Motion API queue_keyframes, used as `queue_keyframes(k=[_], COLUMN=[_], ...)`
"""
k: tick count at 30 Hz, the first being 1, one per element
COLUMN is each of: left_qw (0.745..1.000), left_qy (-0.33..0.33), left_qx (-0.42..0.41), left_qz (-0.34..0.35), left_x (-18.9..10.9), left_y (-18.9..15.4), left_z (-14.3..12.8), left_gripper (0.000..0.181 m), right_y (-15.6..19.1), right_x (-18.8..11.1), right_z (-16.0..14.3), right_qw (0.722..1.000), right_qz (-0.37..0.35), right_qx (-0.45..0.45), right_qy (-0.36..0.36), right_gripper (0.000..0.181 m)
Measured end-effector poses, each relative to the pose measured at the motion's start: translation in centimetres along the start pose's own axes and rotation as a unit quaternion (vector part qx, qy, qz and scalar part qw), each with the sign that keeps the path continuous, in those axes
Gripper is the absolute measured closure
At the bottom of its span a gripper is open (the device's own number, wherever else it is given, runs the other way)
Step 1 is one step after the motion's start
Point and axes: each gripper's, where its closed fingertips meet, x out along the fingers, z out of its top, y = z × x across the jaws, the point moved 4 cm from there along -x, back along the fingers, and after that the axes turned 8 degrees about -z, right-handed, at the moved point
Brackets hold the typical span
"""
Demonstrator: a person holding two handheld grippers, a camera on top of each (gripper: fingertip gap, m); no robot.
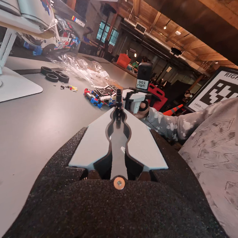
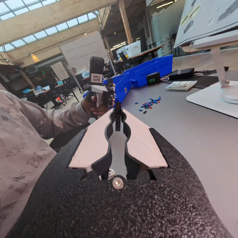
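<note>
My left gripper (image 1: 118, 110) is shut on a black beam with holes (image 1: 118, 96), which sticks out past the fingertips, above the grey table (image 1: 51, 122). The right wrist view shows that beam (image 2: 111, 92) with tan pins in it, held by the left gripper (image 2: 107, 90) in a hand. My right gripper (image 2: 118, 110) is shut on a thin flat black patterned strip (image 2: 118, 119), close to the beam. The left wrist view shows the right gripper (image 1: 128, 98) just right of the beam. A part-built toy car (image 1: 101, 96) lies behind it.
Black tyres (image 1: 55, 76), loose small parts (image 1: 70, 87) and clear plastic bags (image 1: 87, 70) lie on the table. A white stand base (image 1: 16, 88) sits left. Blue bins (image 2: 148, 73), a pile of blue and red pins (image 2: 150, 103), a booklet (image 2: 180, 85) and a marker board (image 1: 219, 92) are around.
</note>
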Motion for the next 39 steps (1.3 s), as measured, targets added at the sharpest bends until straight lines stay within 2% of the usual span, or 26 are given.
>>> queue_keyframes(k=[6,10,15,19,23,27,32,34,39], left_qw=[0.998,0.99,0.962,0.947,0.951,0.975,0.993,0.994,0.99], left_qy=[0.035,0.121,0.26,0.309,0.291,0.21,0.115,0.105,0.132], left_qx=[-0.015,-0.025,-0.029,-0.021,-0.014,0.009,-0.005,-0.016,-0.039], left_qz=[0.046,0.071,0.082,0.088,0.1,0.073,0.017,0.015,0.028], left_x=[0.0,0.2,1.0,1.3,1.0,1.6,2.8,3.3,4.0], left_y=[2.1,3.3,3.5,3.5,3.9,3.0,1.1,0.9,1.2], left_z=[-2.0,-4.5,-8.8,-10.3,-9.6,-7.0,-5.0,-5.0,-6.3], left_gripper=[0.177,0.176,0.175,0.169,0.16,0.15,0.149,0.151,0.162], right_y=[-1.4,-2.3,-2.4,-2.3,-2.1,-1.6,-0.5,0.0,1.1], right_x=[0.6,0.6,1.0,1.1,1.2,1.5,2.4,2.9,3.8], right_z=[-2.0,-2.5,-3.5,-3.6,-3.6,-3.6,-4.7,-5.4,-6.7], right_qw=[0.995,0.989,0.982,0.981,0.981,0.98,0.961,0.947,0.913], right_qz=[-0.06,-0.098,-0.109,-0.111,-0.112,-0.111,-0.122,-0.126,-0.133], right_qx=[-0.059,-0.091,-0.117,-0.124,-0.124,-0.138,-0.221,-0.262,-0.352], right_qy=[0.052,0.07,0.099,0.1,0.097,0.093,0.114,0.134,0.158], right_gripper=[0.175,0.175,0.175,0.174,0.175,0.175,0.175,0.174,0.174])
